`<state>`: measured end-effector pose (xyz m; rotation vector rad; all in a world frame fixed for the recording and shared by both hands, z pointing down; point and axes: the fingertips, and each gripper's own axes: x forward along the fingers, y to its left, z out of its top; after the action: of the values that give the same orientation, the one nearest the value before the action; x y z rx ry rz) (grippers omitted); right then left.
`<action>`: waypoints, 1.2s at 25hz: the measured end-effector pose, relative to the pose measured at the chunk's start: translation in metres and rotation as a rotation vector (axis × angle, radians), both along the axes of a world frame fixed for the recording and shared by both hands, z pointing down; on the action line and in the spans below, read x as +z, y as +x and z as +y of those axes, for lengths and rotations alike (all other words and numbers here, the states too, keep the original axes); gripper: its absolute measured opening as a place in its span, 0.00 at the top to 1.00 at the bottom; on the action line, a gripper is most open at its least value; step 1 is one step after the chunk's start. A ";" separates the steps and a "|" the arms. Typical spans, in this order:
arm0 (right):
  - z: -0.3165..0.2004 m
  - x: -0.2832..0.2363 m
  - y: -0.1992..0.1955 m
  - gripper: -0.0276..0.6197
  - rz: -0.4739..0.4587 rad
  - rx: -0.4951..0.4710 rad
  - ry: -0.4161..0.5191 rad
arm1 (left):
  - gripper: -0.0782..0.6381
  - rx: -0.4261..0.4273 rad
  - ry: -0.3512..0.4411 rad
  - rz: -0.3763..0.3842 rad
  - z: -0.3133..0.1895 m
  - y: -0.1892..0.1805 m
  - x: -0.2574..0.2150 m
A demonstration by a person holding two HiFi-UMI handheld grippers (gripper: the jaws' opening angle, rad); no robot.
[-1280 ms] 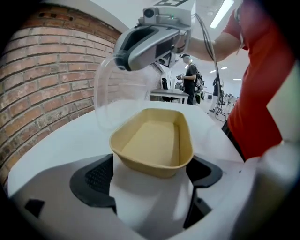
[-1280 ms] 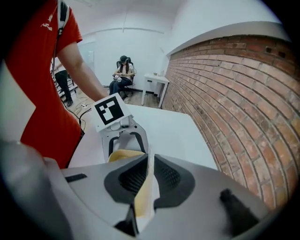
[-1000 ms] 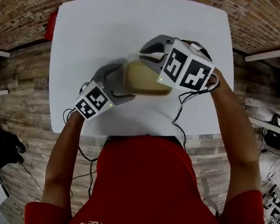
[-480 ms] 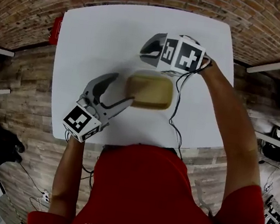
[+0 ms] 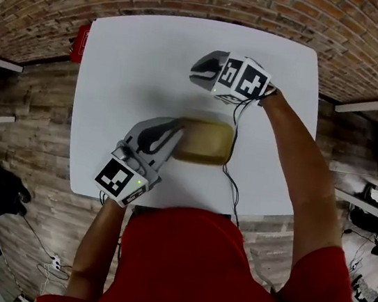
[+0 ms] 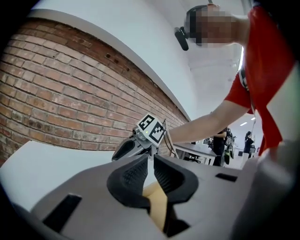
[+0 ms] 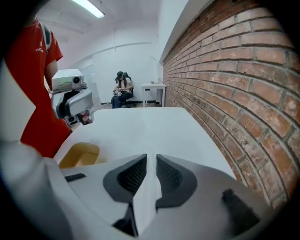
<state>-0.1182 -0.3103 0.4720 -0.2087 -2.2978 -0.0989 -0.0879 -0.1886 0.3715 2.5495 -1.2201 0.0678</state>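
Tan pulp tray (image 5: 204,142) at frame centre on white worktop (image 5: 133,54), left gripper (image 5: 177,135) jaws clenched on its left rim, right gripper (image 5: 198,71) just above in frame, jaws pinching thin whitish sheet (image 7: 145,197).

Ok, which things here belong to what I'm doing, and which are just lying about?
In hand: tan tray, left gripper shut on its rim; clear lid in right gripper.
Lying about: red object beside white table; small white desk by brick wall.

1 tan oblong tray (image 5: 206,142), empty and upright, mid-table (image 5: 140,55), its left rim pinched tight in the left gripper (image 5: 177,136).
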 end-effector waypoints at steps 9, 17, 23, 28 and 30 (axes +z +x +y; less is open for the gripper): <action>-0.020 0.009 0.007 0.79 -0.051 0.117 0.100 | 0.85 -0.052 -0.011 -0.044 -0.018 -0.009 0.006; -0.007 -0.037 0.010 0.79 -0.186 0.106 0.261 | 0.85 -0.055 0.007 -0.058 -0.016 -0.005 -0.001; 0.039 -0.128 0.035 0.87 -0.468 0.250 0.314 | 0.86 -0.081 0.112 -0.063 -0.016 -0.006 -0.036; 0.085 -0.188 0.057 0.88 -0.740 0.436 0.247 | 0.86 -0.066 0.199 -0.075 -0.006 0.000 -0.068; 0.098 -0.198 0.066 0.89 -0.788 0.499 0.216 | 0.87 -0.057 0.218 -0.079 -0.001 0.006 -0.077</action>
<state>-0.0523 -0.2120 0.2740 0.6217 -3.0084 -0.1957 -0.0818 -0.1893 0.2944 2.7175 -1.3990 0.0233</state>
